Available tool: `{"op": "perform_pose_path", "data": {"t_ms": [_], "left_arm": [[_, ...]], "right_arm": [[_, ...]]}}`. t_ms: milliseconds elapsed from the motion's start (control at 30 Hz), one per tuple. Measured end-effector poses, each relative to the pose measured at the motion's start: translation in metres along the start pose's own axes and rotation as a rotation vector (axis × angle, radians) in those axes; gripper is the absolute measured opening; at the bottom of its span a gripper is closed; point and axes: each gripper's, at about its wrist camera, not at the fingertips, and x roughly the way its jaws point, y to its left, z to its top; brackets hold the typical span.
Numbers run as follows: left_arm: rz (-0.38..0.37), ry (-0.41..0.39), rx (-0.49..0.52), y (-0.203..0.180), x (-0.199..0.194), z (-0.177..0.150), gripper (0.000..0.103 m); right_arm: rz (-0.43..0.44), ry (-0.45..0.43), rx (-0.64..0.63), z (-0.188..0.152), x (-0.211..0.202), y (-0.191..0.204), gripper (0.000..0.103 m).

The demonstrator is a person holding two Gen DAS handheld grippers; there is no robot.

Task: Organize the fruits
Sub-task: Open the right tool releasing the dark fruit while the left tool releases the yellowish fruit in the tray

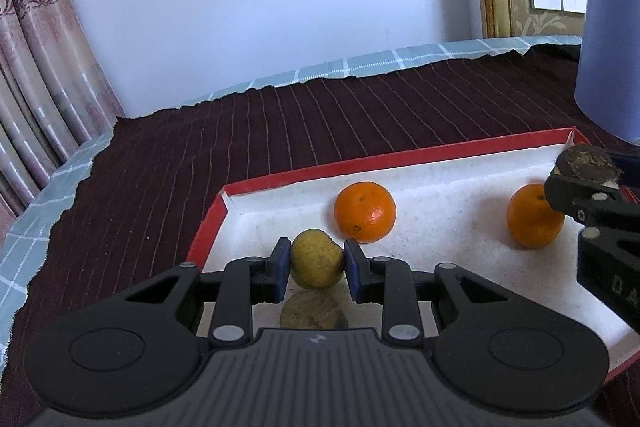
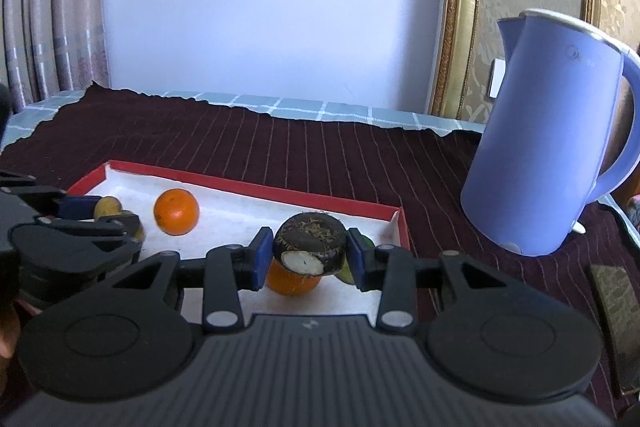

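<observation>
My left gripper [image 1: 316, 259] is shut on a small yellow-green fruit [image 1: 316, 257], held just above the white floor of the red-rimmed tray [image 1: 360, 163]. A second yellowish fruit [image 1: 314, 311] lies on the tray right under it. Two oranges [image 1: 365, 211] [image 1: 535, 215] rest on the tray farther in. My right gripper [image 2: 310, 253] is shut on a dark brown round fruit [image 2: 310, 243] with a white patch, over the tray's right end. One orange [image 2: 292, 283] sits directly below it. A green fruit [image 2: 348, 273] is half hidden behind the right pad.
A tall blue kettle [image 2: 552, 147] stands on the dark striped cloth [image 2: 320, 155] to the right of the tray. The cloth covers a checked table top with a wall and curtains behind. A woven item [image 2: 616, 307] lies at the far right edge.
</observation>
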Motion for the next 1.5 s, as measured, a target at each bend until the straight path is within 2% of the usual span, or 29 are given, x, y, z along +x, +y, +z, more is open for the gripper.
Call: {"op": "perform_pose_path", "data": {"t_ms": [400,433,467,767,867,1100,1300,1367,1433,1500], "left_arm": [[0.001,0.0,0.008,-0.004,0.002,0.002,0.028],[0.0,0.001,0.007,-0.004,0.002,0.003,0.028],[-0.001,0.001,0.007,-0.004,0.002,0.003,0.028],[-0.001,-0.005,0.014,-0.008,0.002,0.006,0.028],[-0.001,-0.005,0.017,-0.011,0.002,0.009,0.028],[-0.006,0.002,0.027,-0.017,0.002,0.01,0.028],[-0.013,0.003,0.02,-0.013,-0.001,0.011,0.03],[-0.019,0.004,0.014,-0.012,-0.003,0.01,0.039],[-0.016,-0.007,0.007,-0.01,-0.006,0.009,0.064],[0.006,-0.032,0.01,-0.008,-0.012,0.007,0.067]], "right_arm": [[-0.02,0.042,0.017,0.002,0.024,-0.003,0.036],[-0.019,0.041,0.022,0.002,0.024,-0.003,0.041],[-0.022,0.037,0.024,0.002,0.023,-0.003,0.05],[-0.028,-0.003,0.033,-0.003,0.003,-0.01,0.051],[-0.036,-0.019,0.029,-0.01,-0.008,-0.01,0.062],[-0.036,-0.048,0.057,-0.025,-0.035,-0.017,0.065],[-0.041,-0.074,0.063,-0.034,-0.055,-0.015,0.075],[-0.028,-0.075,0.067,-0.037,-0.059,-0.013,0.08],[-0.019,-0.078,0.055,-0.039,-0.063,-0.009,0.085],[-0.034,-0.09,0.035,-0.042,-0.068,-0.003,0.089]]}}
